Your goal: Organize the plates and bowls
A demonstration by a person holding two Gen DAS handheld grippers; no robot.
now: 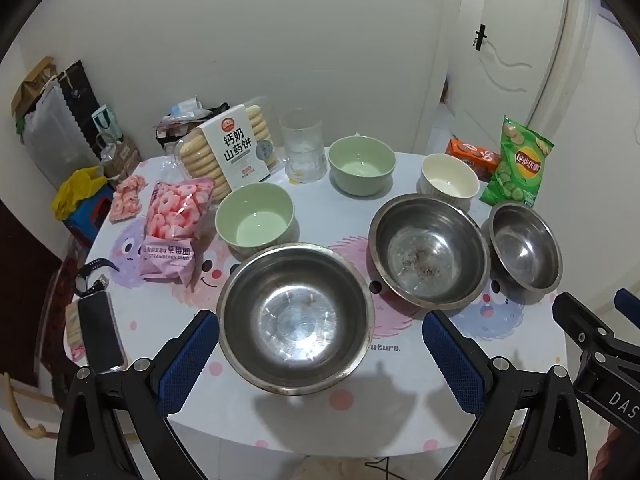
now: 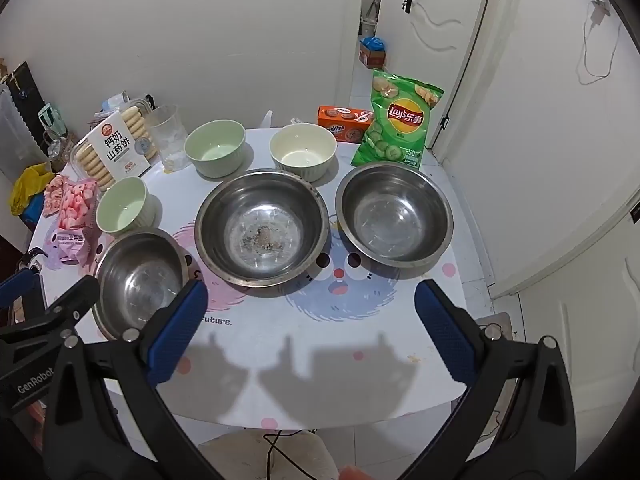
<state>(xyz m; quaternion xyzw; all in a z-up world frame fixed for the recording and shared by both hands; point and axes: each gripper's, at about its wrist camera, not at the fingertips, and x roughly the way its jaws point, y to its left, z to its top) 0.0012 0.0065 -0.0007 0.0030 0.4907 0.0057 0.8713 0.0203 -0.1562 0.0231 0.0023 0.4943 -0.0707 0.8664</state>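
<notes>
My left gripper (image 1: 320, 344) hangs over the near edge of the table (image 1: 400, 420), jaws spread wide, nothing between the pads. Steel bowl (image 1: 296, 318) sits just beyond them, framed btwn my two blue fingertips (image 1: 190, 356) but not touched. My right gripper (image 2: 312, 326) is likewise released, wide apart, over bare tablecloth w/ only shadows under it; no contact w/ anything.

Next row out: mid steel bowl (image 2: 262, 226), biggest of the 3, has gritty residue in the bottom. To its right, a clean-looking steel bowl (image 2: 394, 212), apart from it. All 3 steel bowls upright, side by side, none stacked.

Left side, near: black phone (image 1: 98, 330) at table edge, watch (image 1: 90, 274) just behind it. Pink strawberry-ring bag (image 1: 172, 226) stands beside the nearer green bowl (image 1: 256, 214), which sits just behind the left steel bowl.

Further back: 2nd green bowl (image 1: 360, 170) and cream ribbed bowl (image 2: 302, 152), both upright and empty, the cream one just behind the mid steel bowl's rim. Clear glass (image 1: 302, 146) sits left of the 2nd green bowl, biscuit pack (image 1: 232, 148) left of that.

Far right corner: green Lay's chip bag (image 2: 400, 120) upright, orange box (image 2: 344, 118) beside it, partly hidden behind it.

Beyond the table: white wall, white door (image 2: 440, 20) partly open.
</notes>
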